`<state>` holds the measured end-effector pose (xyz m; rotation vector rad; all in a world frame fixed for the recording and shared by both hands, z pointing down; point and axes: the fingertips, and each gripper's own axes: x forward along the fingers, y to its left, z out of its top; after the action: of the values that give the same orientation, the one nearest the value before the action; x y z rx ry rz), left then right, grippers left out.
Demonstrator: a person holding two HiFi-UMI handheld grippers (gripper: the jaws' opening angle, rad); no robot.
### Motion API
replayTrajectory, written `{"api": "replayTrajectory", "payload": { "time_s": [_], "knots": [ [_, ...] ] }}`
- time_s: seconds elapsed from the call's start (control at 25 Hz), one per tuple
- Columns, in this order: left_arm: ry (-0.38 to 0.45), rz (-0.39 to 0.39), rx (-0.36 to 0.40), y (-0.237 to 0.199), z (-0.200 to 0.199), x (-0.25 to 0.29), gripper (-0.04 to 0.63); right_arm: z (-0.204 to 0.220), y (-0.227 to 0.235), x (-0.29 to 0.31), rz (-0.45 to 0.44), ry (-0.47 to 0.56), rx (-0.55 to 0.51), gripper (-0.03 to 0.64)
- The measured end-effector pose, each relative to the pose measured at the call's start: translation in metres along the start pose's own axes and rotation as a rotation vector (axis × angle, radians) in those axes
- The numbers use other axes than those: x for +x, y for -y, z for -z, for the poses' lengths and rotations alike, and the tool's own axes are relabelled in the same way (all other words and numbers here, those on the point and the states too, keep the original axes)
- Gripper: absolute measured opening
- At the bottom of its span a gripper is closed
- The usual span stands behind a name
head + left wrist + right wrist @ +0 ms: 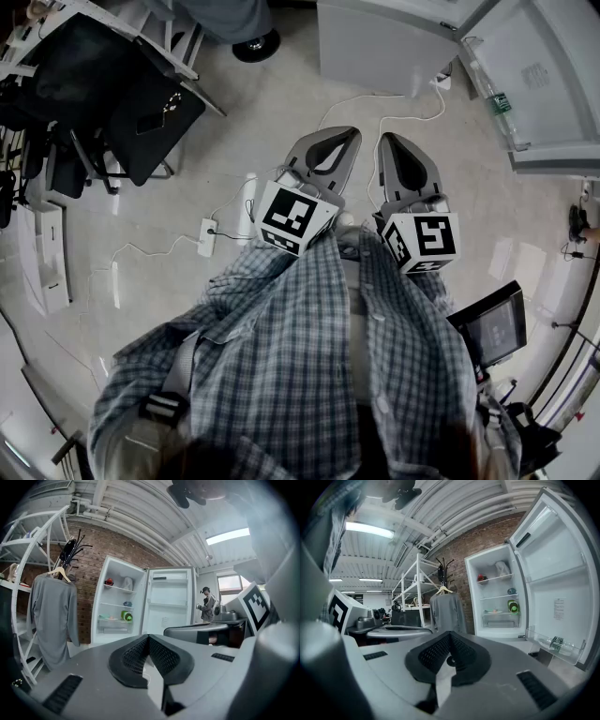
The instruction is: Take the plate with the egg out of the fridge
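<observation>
Checked shirt (pixel 281 366), grey left gripper (pixel 345 137), right gripper (pixel 391 141), marker cubes (pixel 296 217)

Left gripper (pixel 339 141) and right gripper (pixel 398 145) side by side over floor (pixel 272 103), fridge (pixel 492 571) ahead. Door (pixel 553 573) open to fridge's right, hanging garment (pixel 447 613) to its left. Plate (pixel 493 611) inside fridge, just above drawer (pixel 500 619). Power strip (pixel 207 236) on floor, left of left gripper.

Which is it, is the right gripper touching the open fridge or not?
Apart. In the right gripper view, the fridge stands across the room, well beyond the right gripper, jaws shut.
</observation>
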<state>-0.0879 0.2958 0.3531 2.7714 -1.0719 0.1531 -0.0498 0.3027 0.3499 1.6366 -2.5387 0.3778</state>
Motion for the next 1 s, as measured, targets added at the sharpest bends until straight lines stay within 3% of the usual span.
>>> {"api": "replayTrajectory", "payload": {
  "time_s": [1.0],
  "knots": [
    [0.006,0.033,-0.028,-0.03,0.003,-0.02,0.006,0.006,-0.013,0.01,0.077,0.007,-0.015,0.005]
  ]
}}
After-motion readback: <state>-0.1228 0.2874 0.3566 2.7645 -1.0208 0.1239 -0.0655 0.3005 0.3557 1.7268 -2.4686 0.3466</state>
